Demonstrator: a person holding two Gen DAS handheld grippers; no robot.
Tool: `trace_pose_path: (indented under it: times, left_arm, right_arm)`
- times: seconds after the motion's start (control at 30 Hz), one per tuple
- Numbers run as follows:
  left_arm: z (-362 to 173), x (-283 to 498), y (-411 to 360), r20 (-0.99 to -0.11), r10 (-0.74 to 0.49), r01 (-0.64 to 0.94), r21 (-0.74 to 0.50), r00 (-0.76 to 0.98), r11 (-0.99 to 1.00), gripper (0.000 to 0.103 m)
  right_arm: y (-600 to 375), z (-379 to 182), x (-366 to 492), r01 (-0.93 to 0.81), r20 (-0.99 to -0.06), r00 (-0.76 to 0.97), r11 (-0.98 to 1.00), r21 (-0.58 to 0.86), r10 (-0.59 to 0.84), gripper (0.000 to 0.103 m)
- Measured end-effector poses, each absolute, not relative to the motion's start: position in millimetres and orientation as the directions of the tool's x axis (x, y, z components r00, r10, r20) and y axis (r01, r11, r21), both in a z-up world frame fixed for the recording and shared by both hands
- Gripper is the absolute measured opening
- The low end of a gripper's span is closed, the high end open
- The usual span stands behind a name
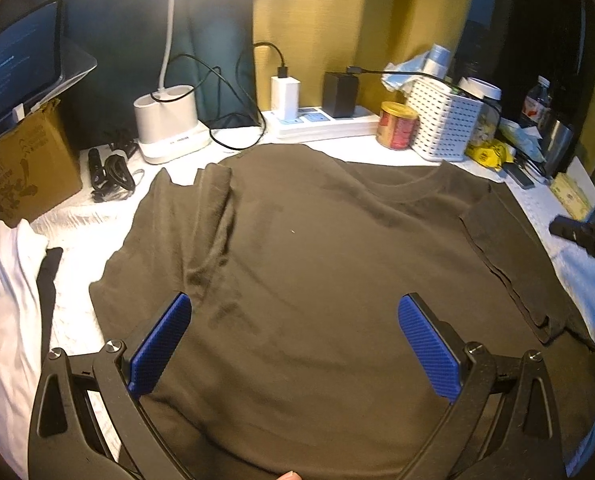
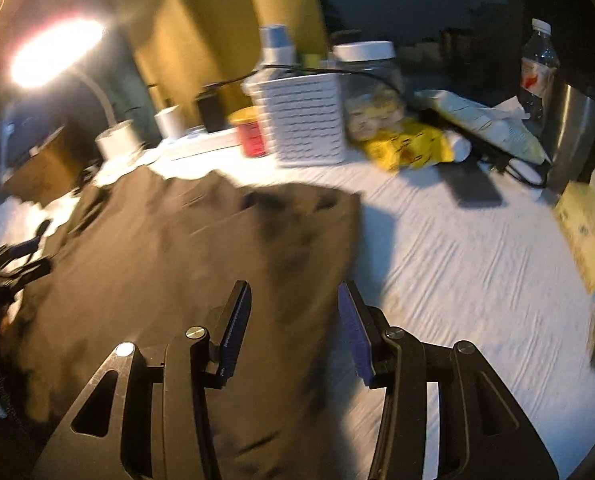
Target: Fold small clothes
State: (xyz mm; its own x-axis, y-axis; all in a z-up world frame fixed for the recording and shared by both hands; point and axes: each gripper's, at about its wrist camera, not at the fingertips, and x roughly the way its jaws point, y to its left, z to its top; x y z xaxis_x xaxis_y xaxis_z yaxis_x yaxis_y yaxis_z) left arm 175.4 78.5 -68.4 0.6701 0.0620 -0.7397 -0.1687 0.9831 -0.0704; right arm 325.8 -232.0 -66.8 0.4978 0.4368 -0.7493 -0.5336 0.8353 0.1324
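The dark olive T-shirt lies flat in the middle of the white-covered table, collar toward the far edge. One sleeve is folded inward over the body on the right of the left wrist view; the opposite side edge is rumpled in a long crease.

The left gripper hovers over the shirt's lower body with its blue-padded jaws spread wide; nothing sits between the pads. The right gripper stands above the shirt's side edge, jaws partly apart with a clear gap. The view is blurred, and no cloth appears pinched between the pads.

Along the far edge of the table stand a white lamp base, a power strip with chargers plugged in, a red and yellow can, a white perforated basket and a clear jar with a white lid. A cardboard box sits at the far left corner. White cloth lies bunched at the left edge.
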Motion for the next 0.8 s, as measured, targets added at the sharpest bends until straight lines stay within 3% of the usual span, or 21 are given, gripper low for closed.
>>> trace_pose_path:
  times: [0.37, 0.7, 0.77, 0.8]
  left_arm:
    - [-80, 209, 91, -0.769, 0.094, -0.199, -0.045, 0.632, 0.979, 0.102]
    - [-86, 227, 94, -0.779, 0.096, -0.201, -0.04, 0.619, 0.979, 0.102]
    - [-87, 229, 95, -0.78, 0.097, -0.203, -0.039, 0.618, 0.978, 0.102]
    - [-88, 230, 96, -0.782, 0.098, -0.204, -0.038, 0.616, 0.978, 0.102]
  right_arm:
    - [-212, -91, 435, -0.577, -0.78, 0.453, 0.809, 0.111, 0.431, 0.048]
    - [-147, -118, 454, -0.765, -0.848, 0.33, 0.643, 0.016, 0.414, 0.047]
    - [-144, -120, 451, -0.781, -0.834, 0.344, 0.625, 0.001, 0.431, 0.016]
    - [-145, -119, 452, -0.771, -0.832, 0.351, 0.637, 0.003, 0.429, 0.005]
